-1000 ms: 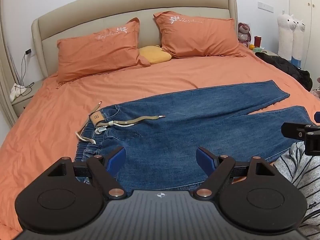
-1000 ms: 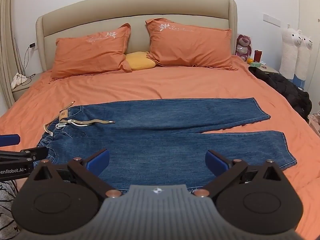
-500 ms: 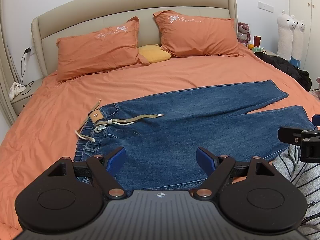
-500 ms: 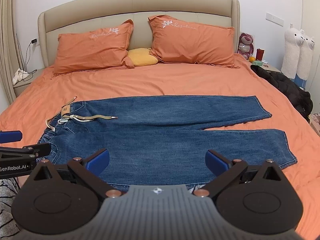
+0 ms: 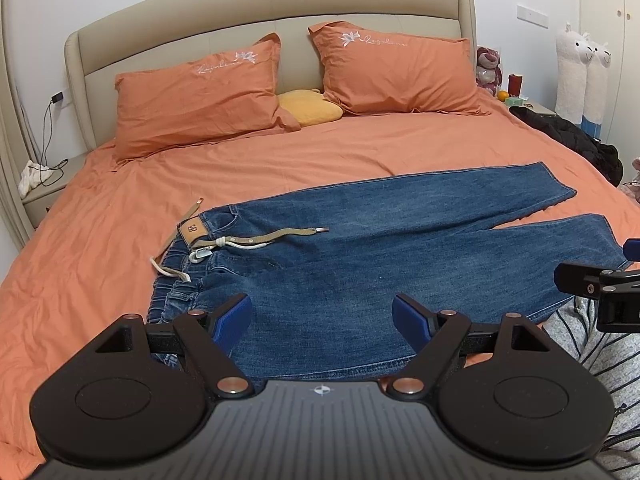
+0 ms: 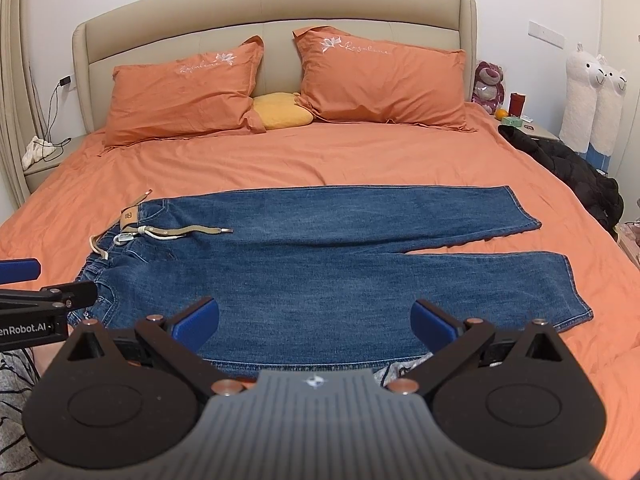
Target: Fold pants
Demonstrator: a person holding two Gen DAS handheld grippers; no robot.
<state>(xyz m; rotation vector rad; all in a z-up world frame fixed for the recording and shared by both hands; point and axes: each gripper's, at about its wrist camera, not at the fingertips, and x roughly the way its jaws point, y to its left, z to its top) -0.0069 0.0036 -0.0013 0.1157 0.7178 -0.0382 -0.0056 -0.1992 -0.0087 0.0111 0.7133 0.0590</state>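
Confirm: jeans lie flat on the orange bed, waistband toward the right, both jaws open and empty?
Not quite. The jeans lie flat on the orange bed, but the waistband is toward the left, as the right wrist view shows. Left gripper and right gripper jaws are open and empty.

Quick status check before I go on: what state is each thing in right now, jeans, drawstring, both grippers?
jeans: spread flat on the bed, unfolded, legs apart at the hems
drawstring: loose, lying across the waist area
left gripper: open, holding nothing, over the near edge of the jeans
right gripper: open, holding nothing, over the near leg
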